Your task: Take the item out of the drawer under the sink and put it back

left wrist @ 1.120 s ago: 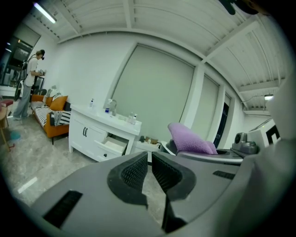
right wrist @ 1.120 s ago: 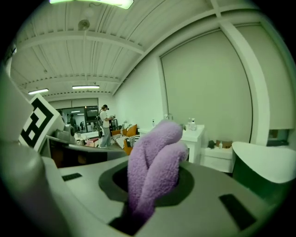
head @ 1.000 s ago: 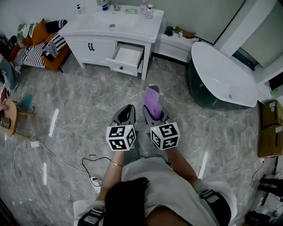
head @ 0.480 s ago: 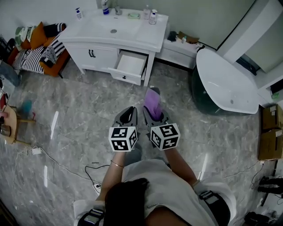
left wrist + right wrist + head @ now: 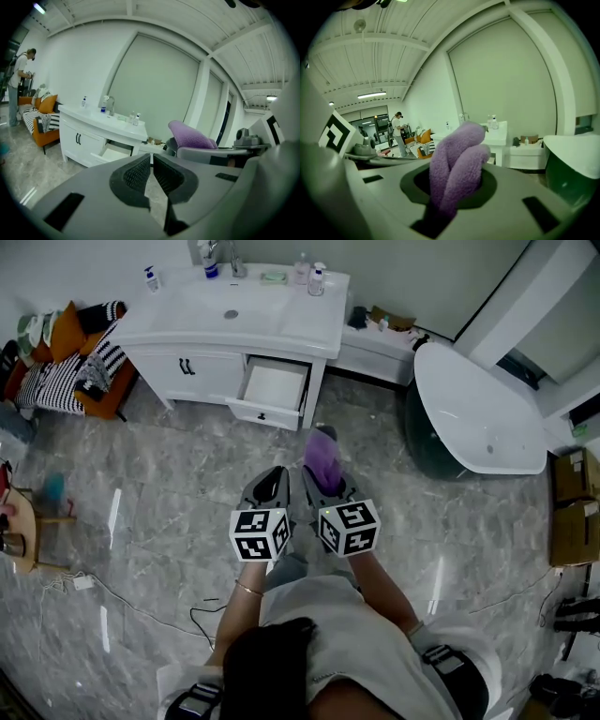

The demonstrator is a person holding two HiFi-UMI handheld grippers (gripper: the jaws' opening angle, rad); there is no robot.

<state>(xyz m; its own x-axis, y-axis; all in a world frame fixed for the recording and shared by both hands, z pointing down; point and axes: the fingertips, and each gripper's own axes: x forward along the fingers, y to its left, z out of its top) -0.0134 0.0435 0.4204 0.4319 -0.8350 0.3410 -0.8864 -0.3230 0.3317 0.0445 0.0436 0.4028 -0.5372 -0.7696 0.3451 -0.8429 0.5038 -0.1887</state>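
In the head view the white sink cabinet [image 5: 234,310] stands ahead, and its drawer [image 5: 272,388] under the basin is pulled open. My right gripper [image 5: 325,479] is shut on a folded purple cloth [image 5: 323,456] that sticks out past its jaws. The right gripper view shows the cloth [image 5: 457,168] squeezed between the pads. Beside it my left gripper [image 5: 272,482] is shut and holds nothing. In the left gripper view its pads [image 5: 138,173] nearly touch, with the open drawer [image 5: 115,151] beyond them. Both grippers hover over the floor, a good step short of the drawer.
A white bathtub [image 5: 473,409] fills the right side, with a low white shelf [image 5: 375,343] between it and the cabinet. An orange sofa [image 5: 66,362] with striped cushions stands at the left. A cable [image 5: 141,587] trails over the floor. Another person [image 5: 18,84] stands far left.
Both grippers have travelled forward together toward the sink cabinet, the purple cloth still in the right one. The drawer stays open.
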